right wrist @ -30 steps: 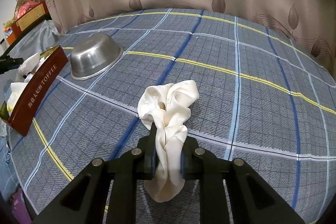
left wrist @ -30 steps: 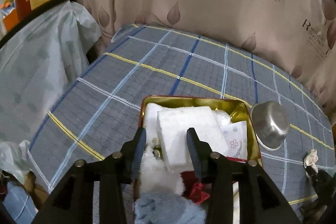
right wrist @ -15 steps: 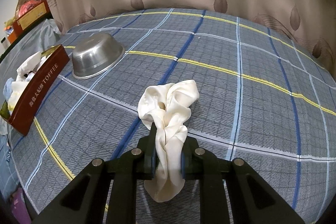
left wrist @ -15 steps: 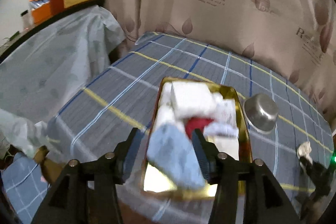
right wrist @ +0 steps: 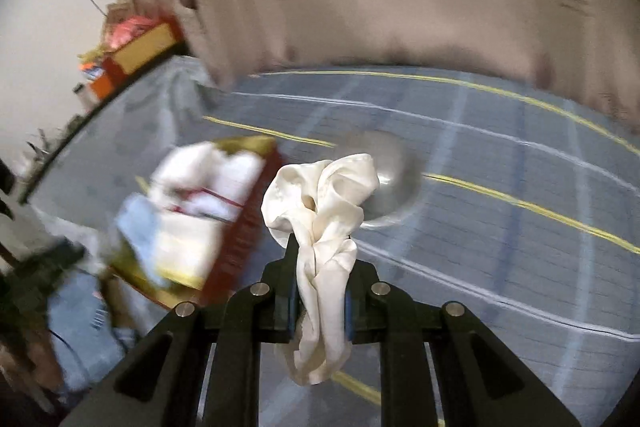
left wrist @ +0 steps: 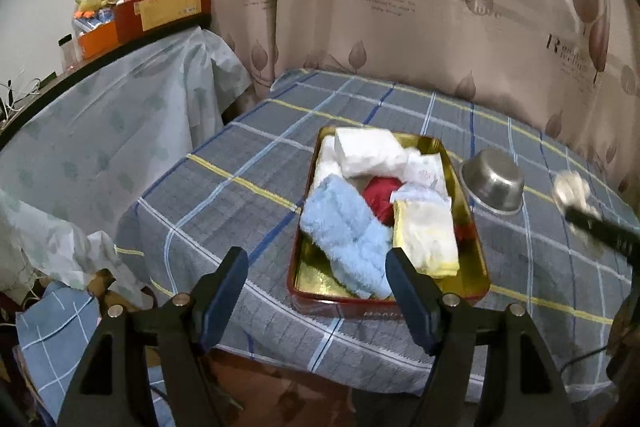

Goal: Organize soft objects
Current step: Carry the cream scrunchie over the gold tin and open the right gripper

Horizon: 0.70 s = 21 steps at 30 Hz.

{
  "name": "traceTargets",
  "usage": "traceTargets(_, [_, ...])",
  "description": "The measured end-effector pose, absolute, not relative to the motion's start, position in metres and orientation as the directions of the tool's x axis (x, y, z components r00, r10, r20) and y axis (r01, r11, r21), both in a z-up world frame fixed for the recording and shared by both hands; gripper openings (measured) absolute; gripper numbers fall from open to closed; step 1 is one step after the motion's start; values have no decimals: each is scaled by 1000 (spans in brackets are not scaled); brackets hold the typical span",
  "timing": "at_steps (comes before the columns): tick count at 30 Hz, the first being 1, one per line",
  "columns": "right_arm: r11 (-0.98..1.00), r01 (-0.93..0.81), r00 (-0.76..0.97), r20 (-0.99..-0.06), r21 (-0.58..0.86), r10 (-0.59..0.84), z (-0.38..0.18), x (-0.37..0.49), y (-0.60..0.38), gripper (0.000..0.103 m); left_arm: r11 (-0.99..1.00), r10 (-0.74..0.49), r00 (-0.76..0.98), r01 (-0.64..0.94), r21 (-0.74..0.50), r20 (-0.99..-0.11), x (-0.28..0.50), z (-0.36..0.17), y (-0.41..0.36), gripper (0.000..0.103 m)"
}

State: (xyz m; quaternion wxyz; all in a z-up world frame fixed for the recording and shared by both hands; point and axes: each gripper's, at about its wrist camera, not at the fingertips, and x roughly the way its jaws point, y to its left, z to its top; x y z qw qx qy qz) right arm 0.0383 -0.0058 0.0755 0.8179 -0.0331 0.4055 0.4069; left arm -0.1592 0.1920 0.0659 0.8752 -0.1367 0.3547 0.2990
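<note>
A red tin with a gold inside [left wrist: 478, 259] sits on the plaid table and holds a blue fluffy cloth [left wrist: 348, 231], white foam [left wrist: 368, 153], a red cloth [left wrist: 380, 193] and pale packets. My left gripper [left wrist: 316, 291] is open and empty, held back off the table's near edge. My right gripper [right wrist: 320, 301] is shut on a cream scrunchie [right wrist: 324, 199] and holds it in the air near the tin [right wrist: 240, 247]. It shows blurred at the right of the left wrist view [left wrist: 572, 187].
A steel bowl [left wrist: 494, 185] stands right of the tin, also behind the scrunchie [right wrist: 394, 183]. A covered counter [left wrist: 100, 115] with boxes [left wrist: 160, 11] is at the left. A curtain [left wrist: 400, 7] hangs behind the table. Cloth and bags lie on the floor [left wrist: 60, 267].
My left gripper has let go of the tin's contents and pulled back, opening wider. My right gripper has lifted the scrunchie off the table and swung left toward the tin.
</note>
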Motion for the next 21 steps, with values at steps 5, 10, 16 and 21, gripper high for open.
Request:
traceTargets(5, [614, -684, 238, -676, 393, 697, 75, 37, 51, 16, 781, 425, 556, -624, -21, -714, -160, 59, 197, 73])
traceTargets(10, [606, -695, 219, -689, 387, 691, 73, 34, 99, 16, 768, 447, 538, -641, -2, -714, -160, 58, 202, 73])
traceTargets(16, [631, -685, 224, -719, 364, 658, 57, 40, 121, 18, 776, 427, 527, -631, -2, -735, -157, 54, 205, 73])
traceTargets(21, [638, -677, 215, -729, 368, 649, 45, 42, 126, 18, 778, 411, 515, -628, -6, -753, -155, 49, 207, 73])
